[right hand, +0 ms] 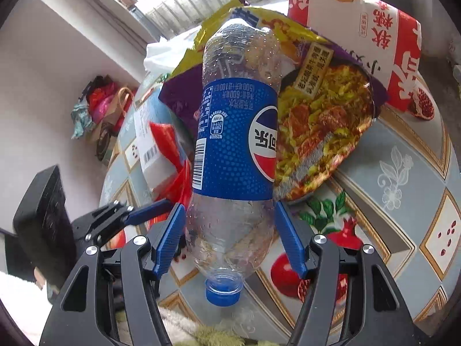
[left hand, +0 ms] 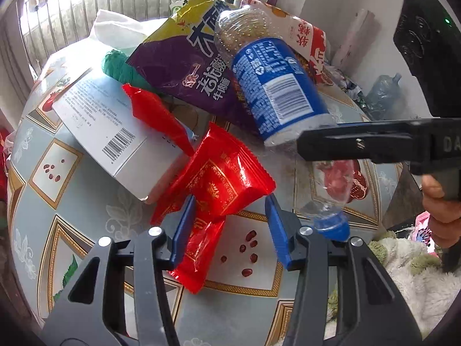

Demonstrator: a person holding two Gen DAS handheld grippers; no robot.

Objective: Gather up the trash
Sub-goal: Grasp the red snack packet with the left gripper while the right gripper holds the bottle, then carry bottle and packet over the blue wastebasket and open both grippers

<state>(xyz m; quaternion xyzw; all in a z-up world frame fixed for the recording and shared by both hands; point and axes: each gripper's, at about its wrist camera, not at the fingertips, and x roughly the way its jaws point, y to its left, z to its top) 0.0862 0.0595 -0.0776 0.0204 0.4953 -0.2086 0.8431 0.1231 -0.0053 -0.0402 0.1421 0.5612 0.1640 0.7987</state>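
Left wrist view: our left claw (left hand: 230, 216) stands partly apart around the shiny red foil snack wrapper (left hand: 219, 184) lying on the patterned bench (left hand: 57, 170); whether the blue pads (left hand: 184, 222) press it we cannot tell. Our right claw (right hand: 229, 230) is clamped on the clear plastic cola bottle with blue label (right hand: 233, 144), cap toward the camera. Behind sit a purple-and-yellow noodle bag (left hand: 178, 69) and a white cardboard box (left hand: 106, 127). The bottle hides much of the pile.
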